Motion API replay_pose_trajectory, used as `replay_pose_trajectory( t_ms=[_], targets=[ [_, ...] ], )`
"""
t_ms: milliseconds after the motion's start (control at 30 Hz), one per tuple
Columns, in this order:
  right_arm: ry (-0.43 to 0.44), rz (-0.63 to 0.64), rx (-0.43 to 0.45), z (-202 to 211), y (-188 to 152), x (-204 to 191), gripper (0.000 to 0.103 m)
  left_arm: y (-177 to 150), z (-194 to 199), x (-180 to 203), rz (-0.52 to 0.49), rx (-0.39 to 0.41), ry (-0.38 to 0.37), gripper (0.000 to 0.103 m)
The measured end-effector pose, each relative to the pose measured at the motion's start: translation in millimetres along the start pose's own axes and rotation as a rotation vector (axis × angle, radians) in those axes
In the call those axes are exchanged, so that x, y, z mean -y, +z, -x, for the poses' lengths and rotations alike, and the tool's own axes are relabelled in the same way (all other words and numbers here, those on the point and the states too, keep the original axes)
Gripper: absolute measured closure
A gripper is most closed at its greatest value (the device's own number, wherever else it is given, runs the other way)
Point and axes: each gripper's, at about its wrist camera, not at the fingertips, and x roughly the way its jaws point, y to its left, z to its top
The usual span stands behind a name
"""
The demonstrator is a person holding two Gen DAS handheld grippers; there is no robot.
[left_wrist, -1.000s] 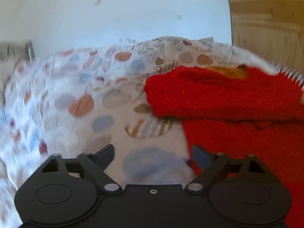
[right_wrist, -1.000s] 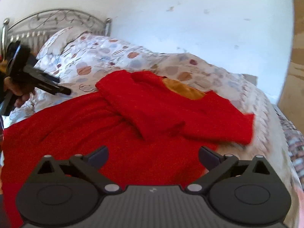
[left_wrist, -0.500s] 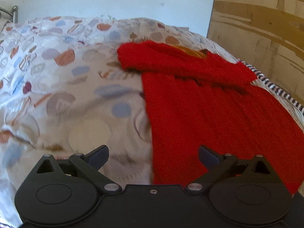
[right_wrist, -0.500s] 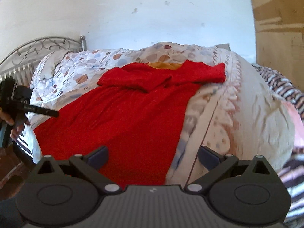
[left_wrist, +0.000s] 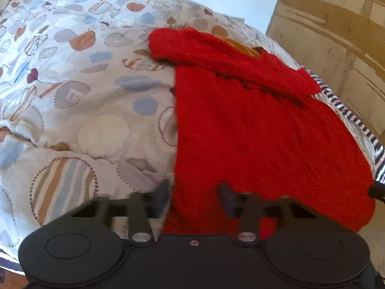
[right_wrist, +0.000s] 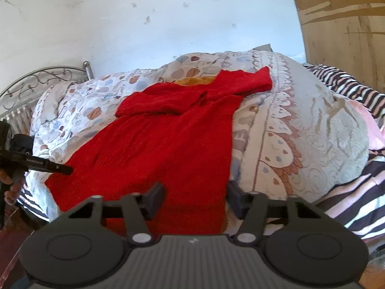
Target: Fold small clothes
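Lying between both claws: red garment

My garment was solid bright red w/ a mustard-orange bit at its far end. The duvet under it was off-white w/ blue, grey & rust dots, some striped. At the bed's right edge lay black/white/pink striped bedding. Both my grippers were matte black. Wall was pale white-blue w/ dark specks; headboard was grey metal.

A red knit sweater lies flat lengthwise on the bed, sleeves folded across its chest, hem at the near edge.
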Motion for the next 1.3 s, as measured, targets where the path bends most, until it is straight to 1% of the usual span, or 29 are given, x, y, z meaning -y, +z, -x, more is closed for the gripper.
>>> replay_pose_trajectory(
  t_ms=[33, 67, 100, 167, 233, 300, 433, 567, 667, 900, 1000, 1100, 1300],
  targets=[
    [-0.002, -0.011, 0.000, 2, 0, 2, 0.076, 1, 1, 2, 0.003, -0.007, 0.010, 0.082],
    [0.007, -0.027, -0.001, 3, 1, 5, 0.084, 1, 2, 3, 0.009, -0.011, 0.013, 0.093],
    [0.031, -0.053, 0.001, 6, 3, 9, 0.092, 2, 5, 5, 0.020, -0.006, 0.020, 0.094],
    [0.034, -0.066, 0.012, 11, 5, 10, 0.096, 3, 12, 13, 0.030, 0.007, 0.057, 0.096],
    [0.037, -0.066, 0.042, 19, 10, 10, 0.097, 3, 20, 20, 0.041, 0.019, 0.082, 0.096],
    [0.064, -0.070, 0.069, 30, 15, 9, 0.098, 3, 32, 27, 0.037, 0.035, 0.094, 0.097],
    [0.067, -0.014, 0.107, 50, 25, 2, 0.099, 3, 57, 40, 0.009, 0.054, 0.098, 0.097],
    [0.071, -0.012, 0.130, 71, 25, -1, 0.099, -3, 84, 51, -0.011, 0.090, 0.080, 0.098],
    [0.062, -0.006, 0.139, 91, 21, -1, 0.099, -13, 103, 59, -0.013, 0.101, 0.057, 0.098],
    [0.047, -0.004, 0.132, 143, 4, -1, 0.099, -51, 146, 73, 0.006, 0.112, 0.002, 0.098],
    [0.030, 0.002, 0.119, 157, -5, -3, 0.099, -68, 159, 77, 0.019, 0.106, -0.017, 0.098],
    [0.013, 0.012, 0.088, 153, -15, -2, 0.099, -83, 160, 79, 0.014, 0.100, -0.008, 0.098],
    [-0.014, 0.033, 0.039, 130, -31, 3, 0.099, -98, 134, 77, 0.004, 0.078, 0.020, 0.097]
  ],
)
